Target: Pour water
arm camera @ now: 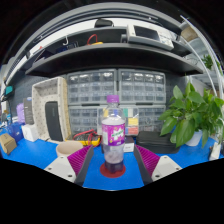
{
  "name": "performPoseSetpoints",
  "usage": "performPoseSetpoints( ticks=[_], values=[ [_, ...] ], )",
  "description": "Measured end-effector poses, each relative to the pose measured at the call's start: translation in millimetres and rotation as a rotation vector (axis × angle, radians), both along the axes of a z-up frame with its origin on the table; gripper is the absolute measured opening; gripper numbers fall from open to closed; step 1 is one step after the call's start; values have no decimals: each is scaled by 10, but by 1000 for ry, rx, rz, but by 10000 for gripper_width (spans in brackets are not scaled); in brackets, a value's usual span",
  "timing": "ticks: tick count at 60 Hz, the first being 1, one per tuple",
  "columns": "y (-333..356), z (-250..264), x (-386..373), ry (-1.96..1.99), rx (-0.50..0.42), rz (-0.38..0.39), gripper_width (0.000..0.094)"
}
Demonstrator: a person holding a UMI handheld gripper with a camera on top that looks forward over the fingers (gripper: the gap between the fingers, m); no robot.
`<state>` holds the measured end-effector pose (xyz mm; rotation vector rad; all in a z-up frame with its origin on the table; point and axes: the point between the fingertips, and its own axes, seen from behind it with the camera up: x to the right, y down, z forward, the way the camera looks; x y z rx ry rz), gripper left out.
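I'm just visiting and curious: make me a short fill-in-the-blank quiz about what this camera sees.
1. The bottle has a ____ cap.
2. The bottle stands between the fingers of the hand-held gripper, on a ____ table.
3. Beyond the right finger grows a green ____.
4. Behind the bottle stands a clear ____.

Missing words: purple; blue; plant; cup.

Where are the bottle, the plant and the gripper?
bottle [113, 133]: gripper view, on its purple label, standing between the fingers.
plant [192, 112]: gripper view, on the green leaves, beyond the fingers.
gripper [112, 158]: gripper view, midway between the fingertips, about the bottle.
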<state>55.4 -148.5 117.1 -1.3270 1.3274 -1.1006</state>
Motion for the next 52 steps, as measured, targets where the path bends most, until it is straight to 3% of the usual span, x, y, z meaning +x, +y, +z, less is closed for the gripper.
performPoseSetpoints(
  ticks=[21, 52],
  values=[
    [591, -159, -1014, 43, 50, -27, 830],
    [817, 132, -1396, -4, 19, -29, 833]
  ],
)
